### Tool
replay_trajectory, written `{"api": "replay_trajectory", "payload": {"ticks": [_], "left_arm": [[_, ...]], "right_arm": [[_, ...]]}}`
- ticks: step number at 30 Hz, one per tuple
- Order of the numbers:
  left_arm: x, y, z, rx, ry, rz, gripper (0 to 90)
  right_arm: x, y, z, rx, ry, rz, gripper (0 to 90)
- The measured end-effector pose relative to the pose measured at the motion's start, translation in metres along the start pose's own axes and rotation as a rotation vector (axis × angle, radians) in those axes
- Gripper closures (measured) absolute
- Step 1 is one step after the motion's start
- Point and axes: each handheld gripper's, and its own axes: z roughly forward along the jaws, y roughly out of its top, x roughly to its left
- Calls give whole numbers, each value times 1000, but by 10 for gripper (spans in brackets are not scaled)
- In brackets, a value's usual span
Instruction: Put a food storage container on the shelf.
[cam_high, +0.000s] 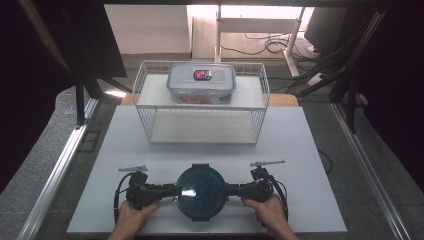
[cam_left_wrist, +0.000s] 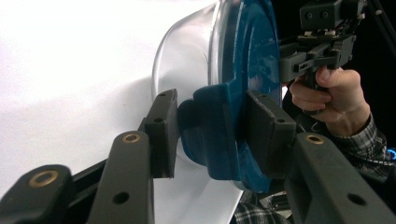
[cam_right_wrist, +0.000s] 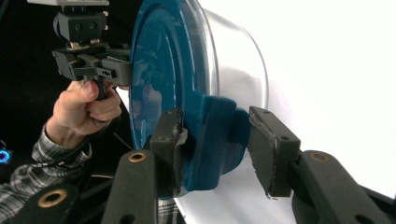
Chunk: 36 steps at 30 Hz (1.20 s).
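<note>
Two hand-held grippers (cam_high: 176, 190) (cam_high: 226, 189), one round container (cam_high: 200, 192)

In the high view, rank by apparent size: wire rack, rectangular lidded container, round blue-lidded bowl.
1. wire rack, clearly the largest.
2 and 3. rectangular lidded container and round blue-lidded bowl look roughly alike; the bowl sits nearer the camera, so I won't rank them.
</note>
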Motion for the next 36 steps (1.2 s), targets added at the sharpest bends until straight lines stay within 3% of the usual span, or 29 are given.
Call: {"api": "replay_trajectory", "payload": {"ticks": [2, 3, 5, 12, 24, 36], "left_arm": [[-3, 1, -1, -4, 3, 11, 581], [-5, 3, -1, -8, 11, 19, 585], [-6, 8, -3, -26, -9, 27, 585], [-18, 26, -6, -39, 9, 89, 584], [-35, 68, -10, -46, 37, 148, 581], [-59, 115, -26, -80, 43, 216, 581]], "right_arm": [[3, -1, -2, -9, -8, -10, 578], [8, -1, -4, -26, -33, -55, 579], [14, 1, -7, -45, -45, -77, 580], [24, 15, -20, -94, -51, -143, 579], [32, 43, -34, -128, -60, -181, 578], [56, 85, -55, -174, -65, -249, 578]]}}
